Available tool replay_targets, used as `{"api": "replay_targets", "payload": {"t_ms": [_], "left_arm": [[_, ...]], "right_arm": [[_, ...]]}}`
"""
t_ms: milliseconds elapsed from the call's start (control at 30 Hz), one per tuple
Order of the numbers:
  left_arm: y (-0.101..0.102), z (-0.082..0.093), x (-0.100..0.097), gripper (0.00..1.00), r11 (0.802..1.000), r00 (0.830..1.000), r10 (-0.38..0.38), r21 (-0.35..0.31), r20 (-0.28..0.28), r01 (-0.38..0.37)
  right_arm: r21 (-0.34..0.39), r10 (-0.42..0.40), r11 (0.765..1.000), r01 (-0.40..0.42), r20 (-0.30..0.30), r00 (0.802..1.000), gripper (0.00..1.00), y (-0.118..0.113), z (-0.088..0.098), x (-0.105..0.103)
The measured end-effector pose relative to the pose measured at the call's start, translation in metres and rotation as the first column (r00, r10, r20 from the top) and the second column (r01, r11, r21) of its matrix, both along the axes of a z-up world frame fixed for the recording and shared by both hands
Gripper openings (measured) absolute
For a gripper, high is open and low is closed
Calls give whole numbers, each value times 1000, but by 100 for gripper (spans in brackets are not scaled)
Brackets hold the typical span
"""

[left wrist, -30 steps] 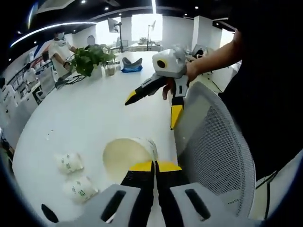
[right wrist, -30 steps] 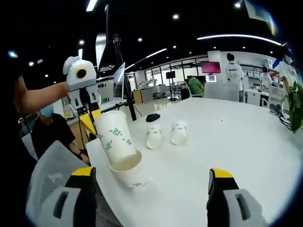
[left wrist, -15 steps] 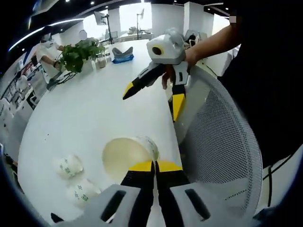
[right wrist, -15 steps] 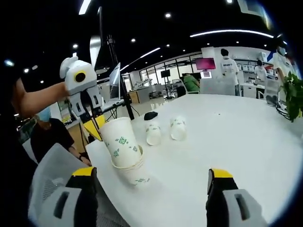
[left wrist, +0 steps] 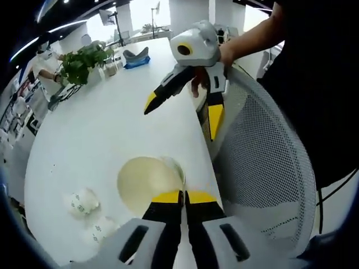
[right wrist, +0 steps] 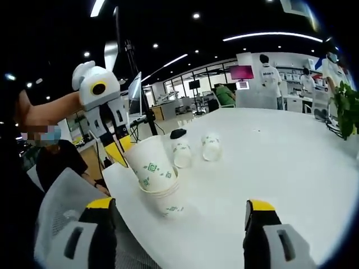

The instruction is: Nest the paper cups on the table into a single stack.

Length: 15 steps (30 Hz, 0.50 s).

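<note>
Paper cup (right wrist: 152,165), mouth up and leaning, sits in the stack (right wrist: 166,199) (rim pinched by left gripper (left wrist: 183,197)); right gripper (right wrist: 179,216) gapes wide.

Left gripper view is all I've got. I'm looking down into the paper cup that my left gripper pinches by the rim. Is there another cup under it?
Observer: Yes. The right gripper view shows the held cup leaning, with its base inside a second cup that stands on the table. It is not fully seated.
Operator: Is the right gripper steadying that lower cup?
Observer: No. The right gripper has its jaws wide open, short of the cup and touching nothing.
Operator: And the loose cups?
Observer: The loose cups stand side by side beyond the stack, apart from each other.
</note>
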<state>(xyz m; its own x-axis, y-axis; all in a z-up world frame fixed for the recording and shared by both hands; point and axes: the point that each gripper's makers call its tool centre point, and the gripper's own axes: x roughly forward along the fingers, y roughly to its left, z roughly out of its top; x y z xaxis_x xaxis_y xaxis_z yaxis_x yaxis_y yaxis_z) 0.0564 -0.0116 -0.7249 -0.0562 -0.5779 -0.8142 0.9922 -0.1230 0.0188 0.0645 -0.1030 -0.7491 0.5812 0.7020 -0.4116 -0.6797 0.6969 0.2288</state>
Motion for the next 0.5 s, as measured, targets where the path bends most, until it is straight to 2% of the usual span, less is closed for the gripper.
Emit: {"api": "replay_targets", "payload": {"t_ms": [300, 500], "left_arm": [[-3, -9, 1, 0, 997, 998, -54, 62, 15, 53], [2, -26, 3, 0, 988, 996, -87, 130, 21, 84]], "right_arm": [[3, -1, 1000, 1, 2, 1000, 96, 1, 0, 0], [-4, 6, 1000, -6, 7, 1000, 96, 2, 0, -2]]}}
